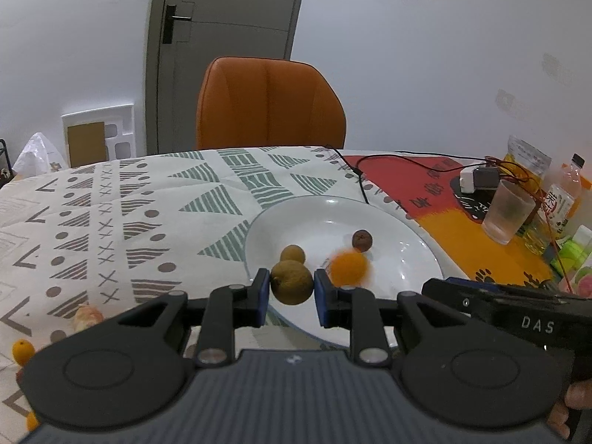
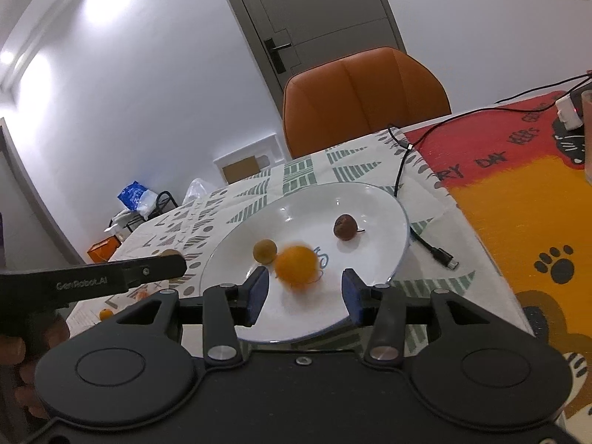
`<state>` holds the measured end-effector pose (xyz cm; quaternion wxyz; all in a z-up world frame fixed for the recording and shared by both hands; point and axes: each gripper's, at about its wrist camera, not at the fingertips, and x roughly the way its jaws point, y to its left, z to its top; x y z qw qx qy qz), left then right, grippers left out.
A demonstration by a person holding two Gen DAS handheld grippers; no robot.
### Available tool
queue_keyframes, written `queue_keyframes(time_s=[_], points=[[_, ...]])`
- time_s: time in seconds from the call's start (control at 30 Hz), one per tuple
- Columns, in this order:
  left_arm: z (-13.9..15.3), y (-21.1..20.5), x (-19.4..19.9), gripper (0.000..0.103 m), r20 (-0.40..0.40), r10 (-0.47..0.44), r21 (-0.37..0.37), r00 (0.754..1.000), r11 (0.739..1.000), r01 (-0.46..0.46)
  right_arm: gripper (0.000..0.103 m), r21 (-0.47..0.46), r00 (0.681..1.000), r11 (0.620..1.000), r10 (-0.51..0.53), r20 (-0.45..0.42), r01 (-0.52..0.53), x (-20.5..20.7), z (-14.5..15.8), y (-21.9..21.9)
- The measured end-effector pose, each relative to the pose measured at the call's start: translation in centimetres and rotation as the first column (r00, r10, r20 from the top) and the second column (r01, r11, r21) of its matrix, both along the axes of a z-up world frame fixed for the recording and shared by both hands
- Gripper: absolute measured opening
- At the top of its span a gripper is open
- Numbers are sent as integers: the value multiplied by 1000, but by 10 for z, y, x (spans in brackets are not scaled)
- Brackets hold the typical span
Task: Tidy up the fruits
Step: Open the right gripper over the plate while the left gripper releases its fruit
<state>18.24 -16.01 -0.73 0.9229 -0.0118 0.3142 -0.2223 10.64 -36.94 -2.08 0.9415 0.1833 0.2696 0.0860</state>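
In the left wrist view, the left gripper (image 1: pixel 291 288) pinches a round brownish-green fruit (image 1: pixel 291 283) between its blue pads, right at the near rim of a shallow white plate (image 1: pixel 414 259). On the plate a smaller brownish-green fruit (image 1: pixel 293 254) sits just behind the held one, a dark brown wrinkled fruit (image 1: pixel 362 240) lies farther back, and a blurred round orange fruit (image 1: pixel 348 268) is just right of the pads. The plate stands on a white tablecloth with green triangles (image 1: pixel 111 222). A small orange fruit (image 1: pixel 23 351) lies on the cloth at the far left. An orange leather chair (image 1: pixel 270 103) stands behind the table

In the right wrist view, the right gripper (image 2: pixel 304 295) has its blue pads spread apart over the near part of the plate (image 2: pixel 381 199); the blurred orange fruit (image 2: pixel 296 266) is just ahead of them, touching neither pad. The smaller brownish-green fruit (image 2: pixel 265 251) sits beside it and the dark brown fruit (image 2: pixel 345 227) well apart. A black cable (image 2: pixel 436 251) lies right of the plate
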Motion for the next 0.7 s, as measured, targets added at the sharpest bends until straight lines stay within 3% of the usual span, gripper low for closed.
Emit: queue_keyframes(time_s=[0.37, 0.6, 0.7], points=[[2, -20, 1, 29, 1, -18, 0, 1000, 1000, 18, 45, -7, 1000, 1000, -8, -4, 8, -11, 1, -3], [2, -1, -1, 34, -5, 31, 15, 999, 999, -31, 45, 2, 1000, 1000, 15, -2, -15, -8, -2, 3], [2, 11, -3, 42, -4, 58, 25, 998, 998, -58, 45, 8, 1000, 1000, 22, -4, -22, -6, -3, 7]])
